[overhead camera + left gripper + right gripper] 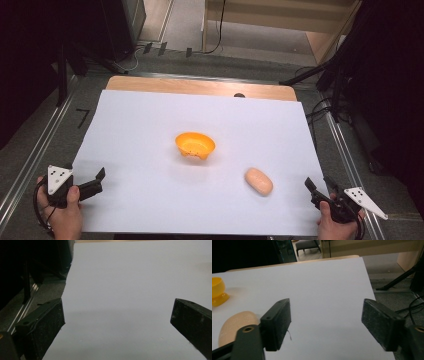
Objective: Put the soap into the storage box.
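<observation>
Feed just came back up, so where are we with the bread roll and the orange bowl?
Nothing looks done yet: the bread roll lies on the white sheet, apart from the empty orange bowl. Nothing is in hand; the left gripper and right gripper sit open near the sheet's front corners. Likely left: picking the roll up and bowling it.

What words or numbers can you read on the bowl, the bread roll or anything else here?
None: no words or numbers can be read.
The orange bowl is plain.
The bread roll is plain.
The white sheet is blank.
The grey plates on the left gripper and right gripper bear small dark dots, not writing.
</observation>
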